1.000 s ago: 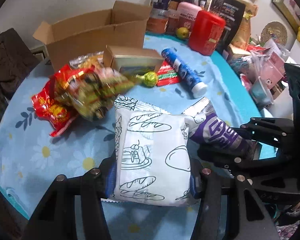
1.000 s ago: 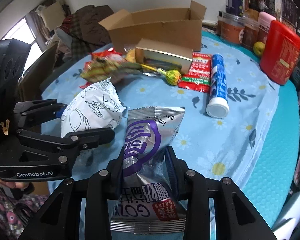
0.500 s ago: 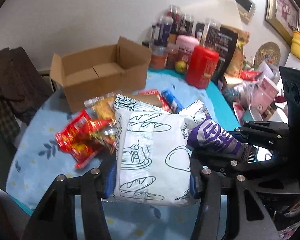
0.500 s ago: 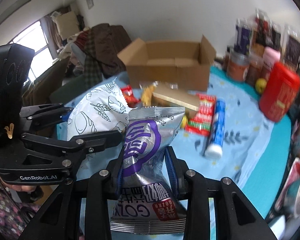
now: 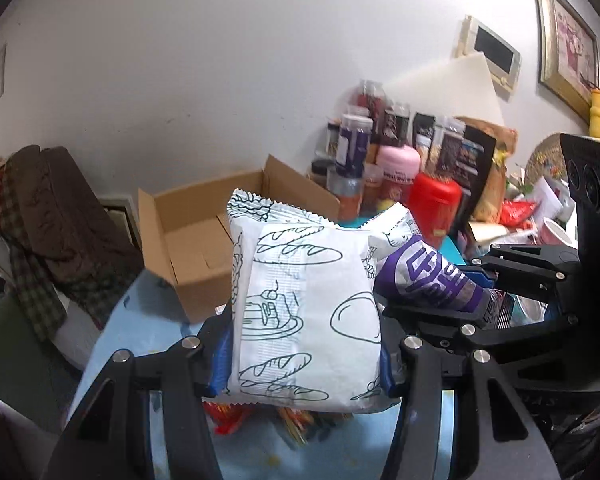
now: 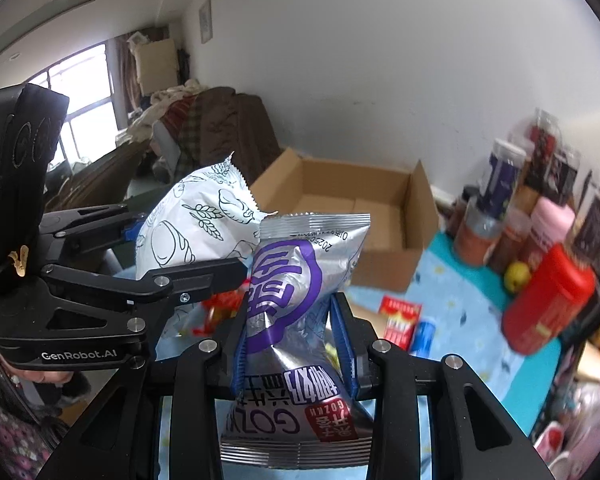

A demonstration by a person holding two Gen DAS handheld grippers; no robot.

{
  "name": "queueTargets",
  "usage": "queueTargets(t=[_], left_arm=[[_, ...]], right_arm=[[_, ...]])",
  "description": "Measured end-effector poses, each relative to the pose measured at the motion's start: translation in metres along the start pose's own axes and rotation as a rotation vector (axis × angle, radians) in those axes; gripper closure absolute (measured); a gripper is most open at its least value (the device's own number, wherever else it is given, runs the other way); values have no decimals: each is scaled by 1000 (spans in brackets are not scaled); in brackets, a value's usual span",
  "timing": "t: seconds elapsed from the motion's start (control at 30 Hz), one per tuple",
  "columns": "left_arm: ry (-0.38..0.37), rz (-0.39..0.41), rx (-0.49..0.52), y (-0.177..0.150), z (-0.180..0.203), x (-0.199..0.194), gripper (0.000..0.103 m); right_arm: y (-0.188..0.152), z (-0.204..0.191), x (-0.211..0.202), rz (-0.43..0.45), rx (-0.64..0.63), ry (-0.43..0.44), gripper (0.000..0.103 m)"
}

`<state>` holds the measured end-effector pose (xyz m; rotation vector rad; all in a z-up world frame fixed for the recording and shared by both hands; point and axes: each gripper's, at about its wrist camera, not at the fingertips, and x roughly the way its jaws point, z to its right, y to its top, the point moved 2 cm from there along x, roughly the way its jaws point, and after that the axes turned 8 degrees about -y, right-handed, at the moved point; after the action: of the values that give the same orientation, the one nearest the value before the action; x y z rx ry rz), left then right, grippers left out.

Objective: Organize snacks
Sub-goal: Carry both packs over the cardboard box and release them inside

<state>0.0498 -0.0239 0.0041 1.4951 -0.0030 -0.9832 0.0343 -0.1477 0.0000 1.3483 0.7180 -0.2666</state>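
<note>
Both grippers grasping a snack, held in the air in front of the open box.

The left gripper (image 5: 304, 354) is clenched on the white bag (image 5: 300, 312), blue pads pressing its two sides; the bag stands upright with its crimped top edge up. The right gripper (image 6: 294, 344) is clenched on the silver bag (image 6: 296, 300), pinching it in at the waist so the foil creases between the pads. The two bags sit side by side, top corners touching or nearly so; I cannot tell which. The box (image 6: 360, 216) lies beyond them on the blue cloth (image 6: 452, 292), flaps up, nothing visible inside. A red jar (image 6: 548, 300) stands right of the box among other jars, well apart from both bags. Red packets (image 5: 224, 416) lie on the cloth below the white bag.
</note>
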Motion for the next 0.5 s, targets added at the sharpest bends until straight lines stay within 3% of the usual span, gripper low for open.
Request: queueTargets(t=[0.5], left_arm=[[53,66,39,74,-53,44,49]], right_arm=[[80,26,57,80,-16,-27,67]])
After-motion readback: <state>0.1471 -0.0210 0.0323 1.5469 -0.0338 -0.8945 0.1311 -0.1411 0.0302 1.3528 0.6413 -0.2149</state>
